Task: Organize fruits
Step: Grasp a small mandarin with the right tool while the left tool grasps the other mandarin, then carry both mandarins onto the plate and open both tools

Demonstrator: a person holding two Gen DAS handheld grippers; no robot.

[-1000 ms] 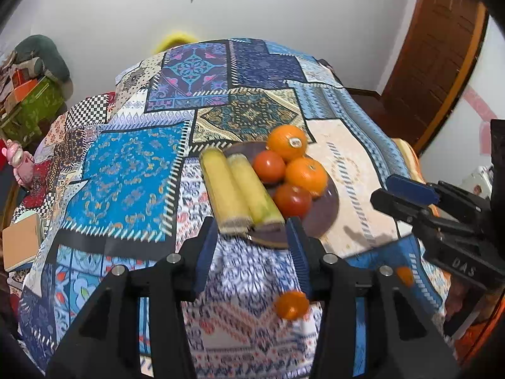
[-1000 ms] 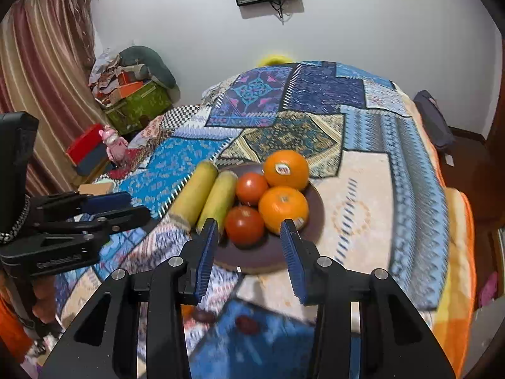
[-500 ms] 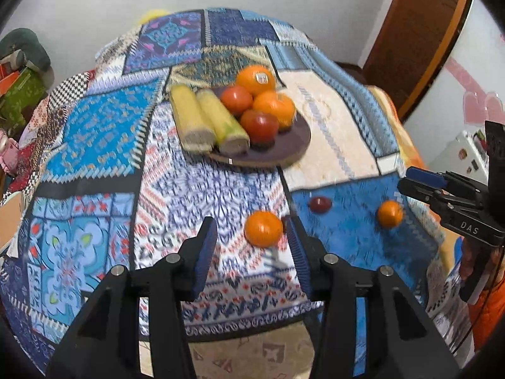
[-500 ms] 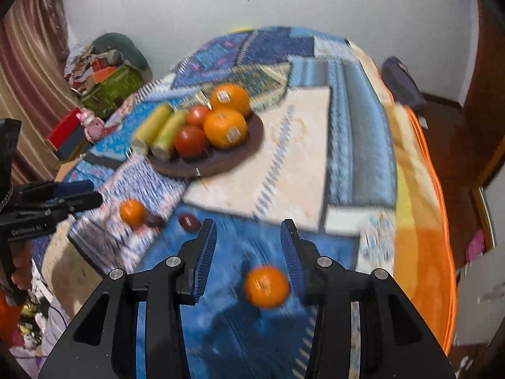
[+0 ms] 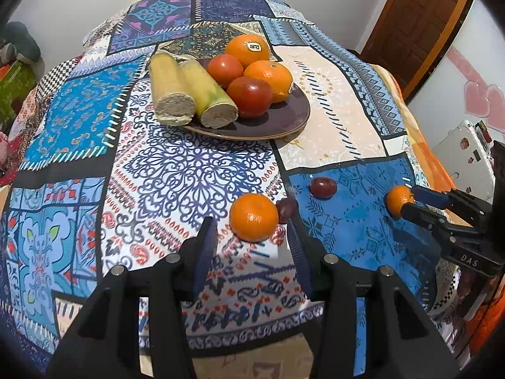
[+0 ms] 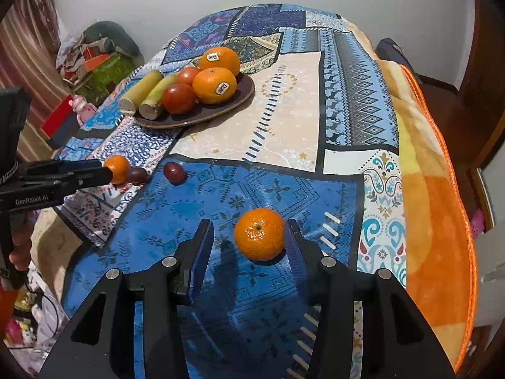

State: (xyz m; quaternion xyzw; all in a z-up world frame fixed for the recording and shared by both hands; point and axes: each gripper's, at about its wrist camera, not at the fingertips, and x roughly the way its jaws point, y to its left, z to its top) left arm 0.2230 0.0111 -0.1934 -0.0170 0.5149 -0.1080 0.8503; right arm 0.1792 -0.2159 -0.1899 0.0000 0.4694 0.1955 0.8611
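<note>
- Left wrist view: left hand-held gripper (image 5: 252, 237) open, pads not touching anything; small mandarin (image 5: 253, 217) sits on patchwork cloth (image 5: 176, 170) between its fingertips, nearer the right one.
- Dark plum (image 5: 286, 210) touching that mandarin's right side; red plum (image 5: 322, 187) further right, apart.
- Plate (image 5: 293, 117) behind w/ 2 sugarcane pieces (image 5: 189, 91), 2 tomatoes, 2 oranges.
- Right wrist view: right hand-held gripper (image 6: 249, 237) jaws opening; second mandarin (image 6: 259, 233) on blue patch between them, close by the right finger; contact unclear, left finger clear of it.
</note>
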